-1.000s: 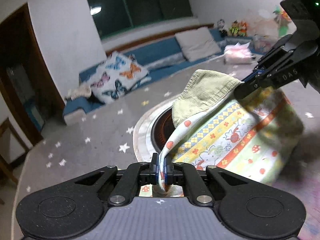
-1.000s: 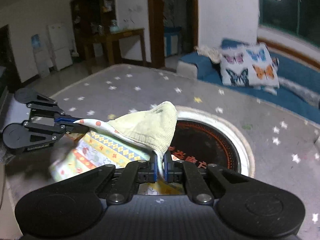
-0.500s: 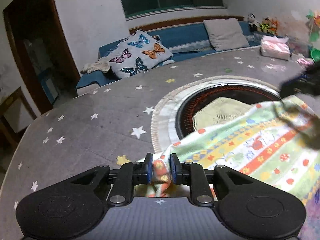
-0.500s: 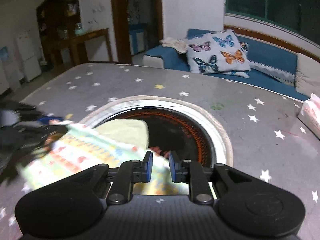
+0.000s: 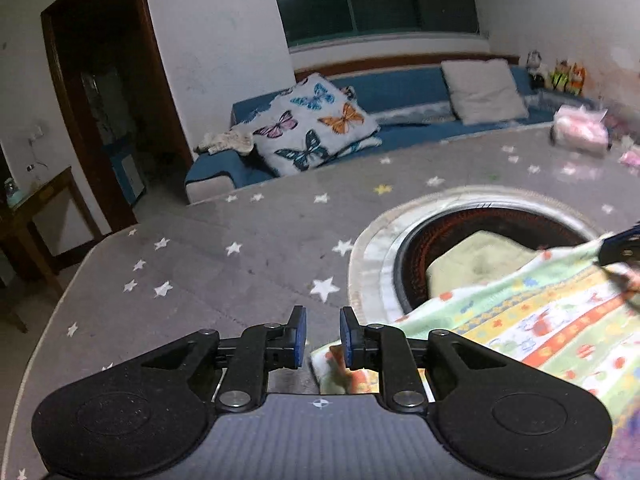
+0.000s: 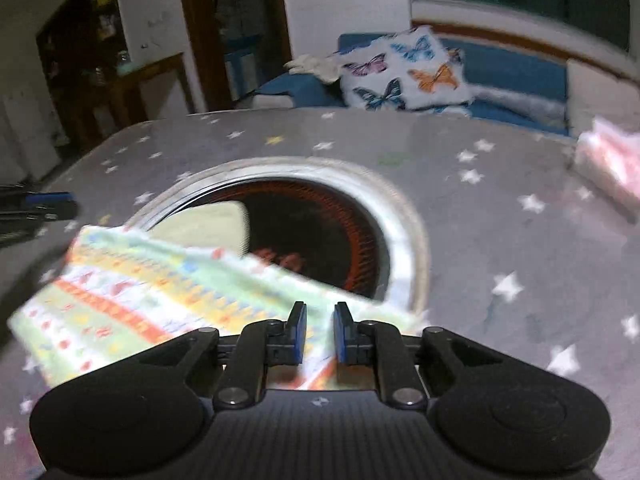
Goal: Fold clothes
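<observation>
Left gripper [image 5: 322, 332]: its blue-padded jaws stand apart with nothing between them; a corner of the cloth lies just beside and under the right-hand pad, not pinched.
Right gripper [image 6: 319, 330]: jaws parted too, empty; the cloth's near edge lies below them. In the left wrist view its tip shows at the far right edge, over the cloth's far corner, blurred.
Patterned garment [image 5: 532, 328]: a pale green piece with bands of yellow, orange and red prints, spread flat on the table [image 5: 240, 264]; its far edge overlaps the round opening.
Green lining [image 5: 476, 264]: a plain pale green flap of the same garment, lying over the dark ring.
Round opening [image 6: 320, 236]: a dark recessed circle with a reddish pattern and a light rim, set in the grey star-printed tabletop.
Butterfly cushion [image 5: 316, 124]: leaning on the blue sofa [image 5: 400, 88] beyond the table.
Pink packet [image 5: 580, 134]: near the table's far right edge, blurred.
</observation>
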`<state>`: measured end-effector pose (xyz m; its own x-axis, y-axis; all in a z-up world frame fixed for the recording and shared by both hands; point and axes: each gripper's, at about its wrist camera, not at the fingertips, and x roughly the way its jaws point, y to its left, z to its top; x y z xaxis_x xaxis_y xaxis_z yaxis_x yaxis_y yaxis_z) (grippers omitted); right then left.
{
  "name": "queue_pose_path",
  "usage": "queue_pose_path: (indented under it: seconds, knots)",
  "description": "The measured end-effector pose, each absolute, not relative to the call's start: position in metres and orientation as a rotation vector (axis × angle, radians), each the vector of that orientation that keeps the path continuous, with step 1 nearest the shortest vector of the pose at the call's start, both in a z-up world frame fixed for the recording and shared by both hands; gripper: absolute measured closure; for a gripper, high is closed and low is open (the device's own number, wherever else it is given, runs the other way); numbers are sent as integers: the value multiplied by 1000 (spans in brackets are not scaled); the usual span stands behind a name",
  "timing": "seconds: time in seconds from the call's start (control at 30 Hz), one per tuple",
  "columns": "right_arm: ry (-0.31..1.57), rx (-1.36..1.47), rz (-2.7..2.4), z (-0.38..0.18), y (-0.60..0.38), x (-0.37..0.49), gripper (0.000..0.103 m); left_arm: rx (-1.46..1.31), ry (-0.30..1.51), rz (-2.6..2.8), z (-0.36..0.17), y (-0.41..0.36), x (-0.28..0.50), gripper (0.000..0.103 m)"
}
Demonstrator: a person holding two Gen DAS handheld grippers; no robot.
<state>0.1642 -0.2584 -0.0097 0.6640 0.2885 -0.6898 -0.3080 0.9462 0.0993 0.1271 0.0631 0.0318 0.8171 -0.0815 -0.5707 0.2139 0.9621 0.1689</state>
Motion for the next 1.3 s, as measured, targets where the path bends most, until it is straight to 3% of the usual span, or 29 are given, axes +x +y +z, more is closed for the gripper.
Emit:
queue_pose_path:
  seconds: [0.43, 0.53, 0.6, 0.93, 1.3]
  knots:
    - [774, -31, 520, -8, -197, 185, 89, 204, 720, -375, 10, 6, 160, 86]
    - [785, -38, 500, -16, -190, 196, 86, 176, 751, -354, 1, 5, 176, 86]
    - [792, -54, 484, -17, -189, 200, 79, 164, 755, -349, -2, 7, 179, 84]
    - [746, -102, 576, 13, -195, 153, 77, 182, 660, -399, 20, 11, 116, 83]
    - [801, -73, 521, -9, -214, 129, 84, 180, 677, -389, 2, 29, 67, 83]
